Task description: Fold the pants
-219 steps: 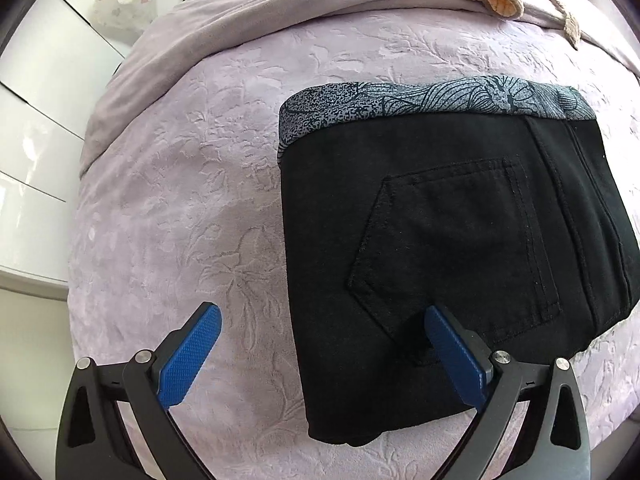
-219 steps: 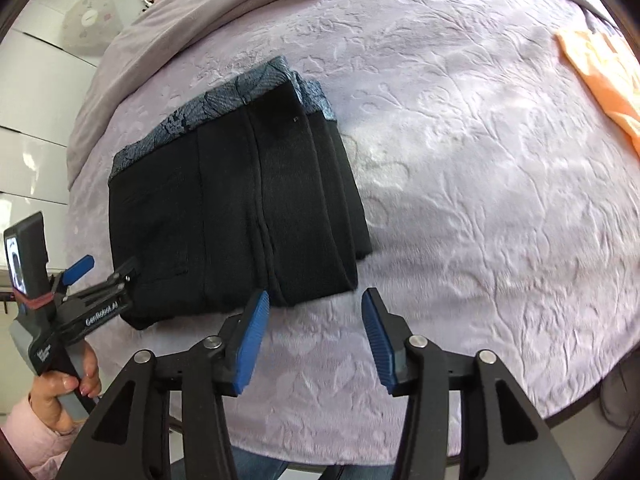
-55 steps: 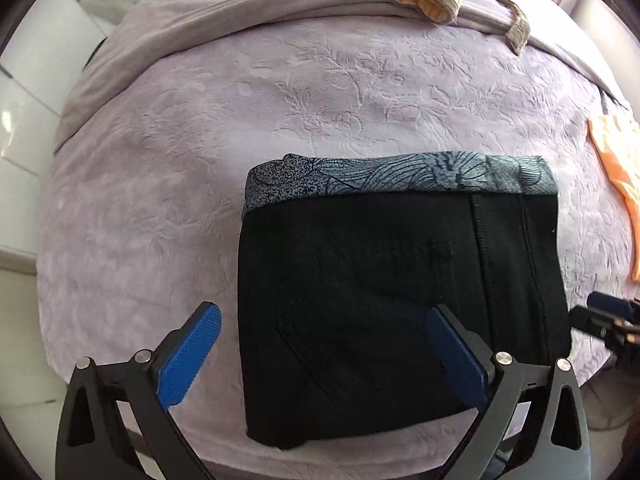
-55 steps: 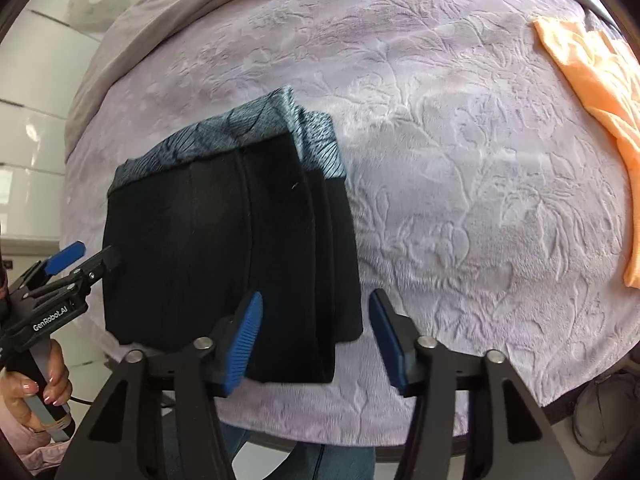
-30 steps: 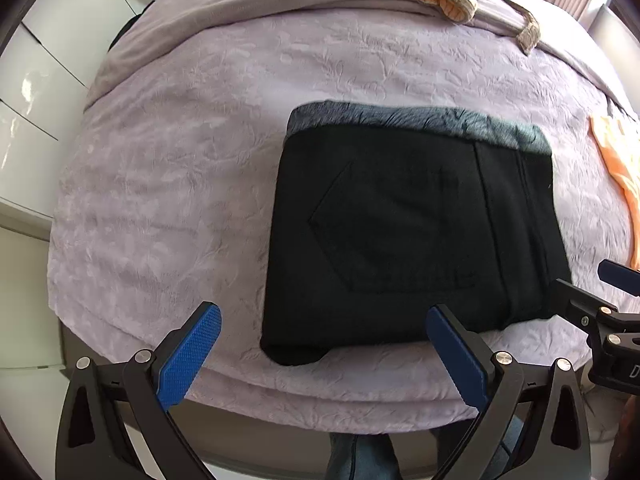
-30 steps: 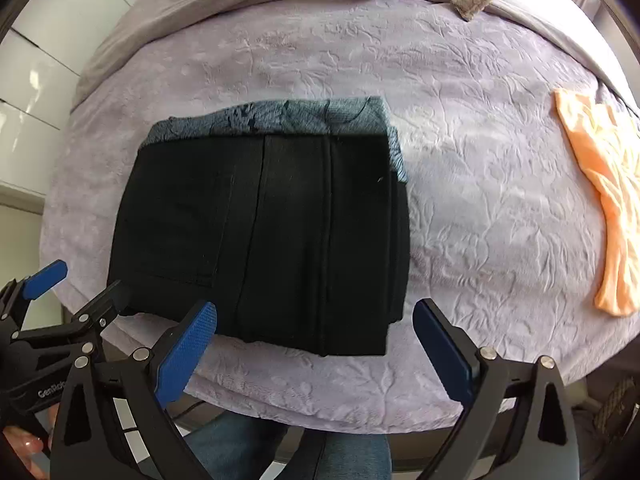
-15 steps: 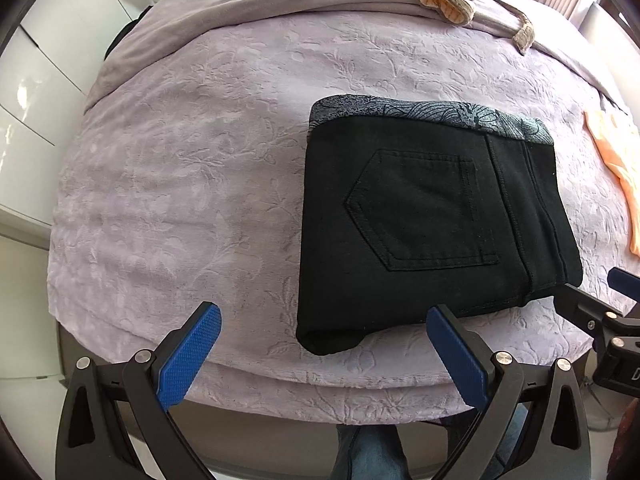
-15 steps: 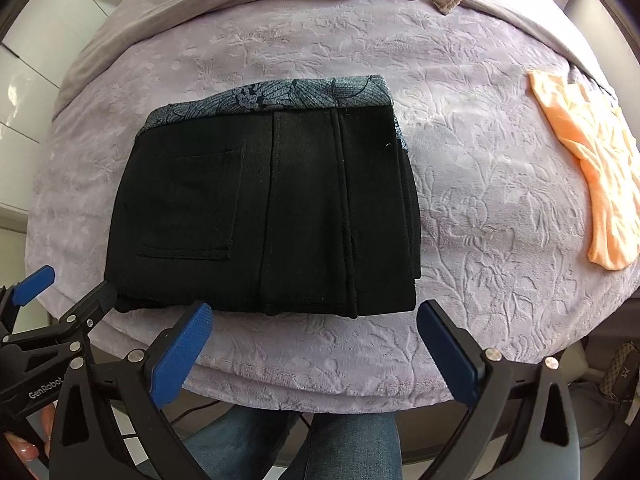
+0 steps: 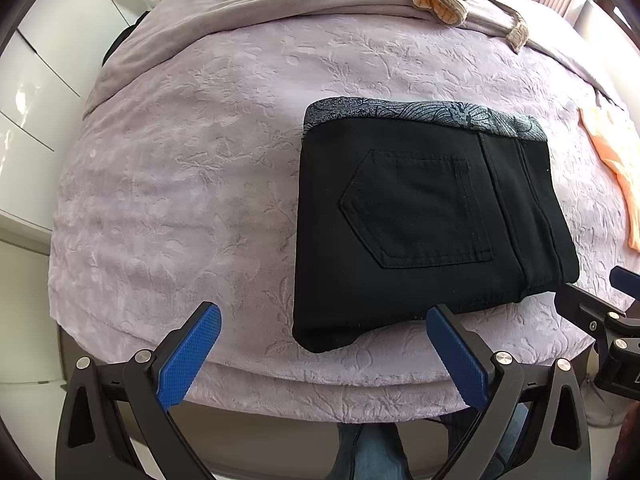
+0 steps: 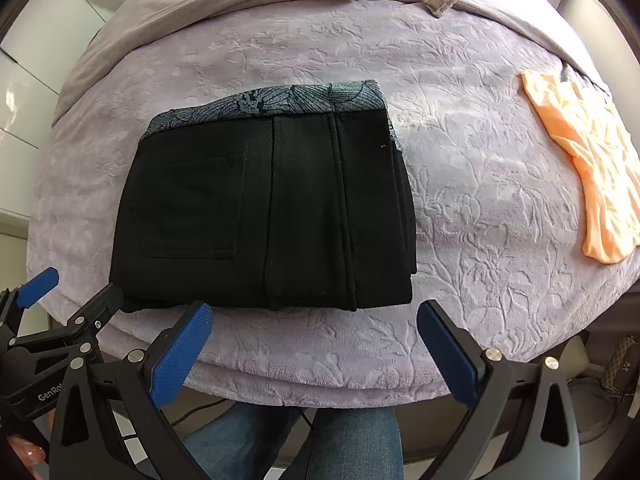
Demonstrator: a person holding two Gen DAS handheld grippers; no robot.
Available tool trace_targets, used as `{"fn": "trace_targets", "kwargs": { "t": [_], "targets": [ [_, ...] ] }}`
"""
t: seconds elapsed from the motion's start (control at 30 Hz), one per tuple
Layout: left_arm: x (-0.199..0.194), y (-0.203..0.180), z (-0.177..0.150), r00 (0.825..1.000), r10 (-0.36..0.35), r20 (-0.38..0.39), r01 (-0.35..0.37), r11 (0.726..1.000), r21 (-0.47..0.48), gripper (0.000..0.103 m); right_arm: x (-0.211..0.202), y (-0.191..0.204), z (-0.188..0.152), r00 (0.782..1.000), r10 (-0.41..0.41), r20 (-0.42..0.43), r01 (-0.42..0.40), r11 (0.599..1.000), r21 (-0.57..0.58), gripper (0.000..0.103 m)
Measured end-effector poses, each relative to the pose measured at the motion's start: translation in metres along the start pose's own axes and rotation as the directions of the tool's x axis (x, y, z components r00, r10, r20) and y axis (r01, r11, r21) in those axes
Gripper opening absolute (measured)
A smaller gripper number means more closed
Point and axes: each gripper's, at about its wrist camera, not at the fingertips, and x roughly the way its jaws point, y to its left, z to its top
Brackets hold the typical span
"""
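Left wrist view: the left gripper [image 9: 322,350] is hovering off the near edge of the bed, its blue pads spread wide and holding nothing. The black pants [image 9: 424,220] are lying folded into a compact rectangle on the lilac embossed bedspread [image 9: 192,168], back pocket [image 9: 416,208] facing up and the grey patterned waistband [image 9: 420,114] running along the far edge. The near left corner of the bundle is sitting between the pads in the picture, not touching either. The right gripper [image 9: 608,300] is showing at the right border, beside the bundle's near right corner. An orange garment [image 9: 616,160] is lying at the right.

Right wrist view: the right gripper [image 10: 314,350] is likewise standing spread and empty, just short of the bundle's near edge. The pants [image 10: 268,208] are resting flat near the bed's front edge, well apart from the orange garment [image 10: 592,168]. The left gripper [image 10: 68,296] is showing at lower left, its tip beside the pants' near left corner. Blue-jeaned legs [image 10: 304,440] are showing below.
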Motion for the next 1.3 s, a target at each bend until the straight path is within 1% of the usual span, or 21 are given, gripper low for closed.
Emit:
{"fn": "trace_targets", "kwargs": {
  "t": [0.33,0.57,1.3],
  "targets": [
    [-0.0010,-0.0001,-0.0030,1.000,0.002,0.000,-0.002,1.000,-0.005,0.103,-0.0011,0.0000,-0.0019,1.000,-0.005,0.004,0.005,1.000,0.000,0.102],
    [-0.0015,-0.0001,-0.0033,1.000,0.004,0.001,-0.004,1.000,0.000,0.103,-0.0035,0.0029,-0.0019,1.000,-0.028,0.015,0.028,1.000,-0.014,0.102],
    [-0.0016,-0.0008,-0.0014,1.000,0.000,0.003,0.000,1.000,0.004,0.103,-0.0059,0.0049,0.0003,0.999,-0.042,0.023,0.042,0.999,-0.018,0.102]
  ]
}}
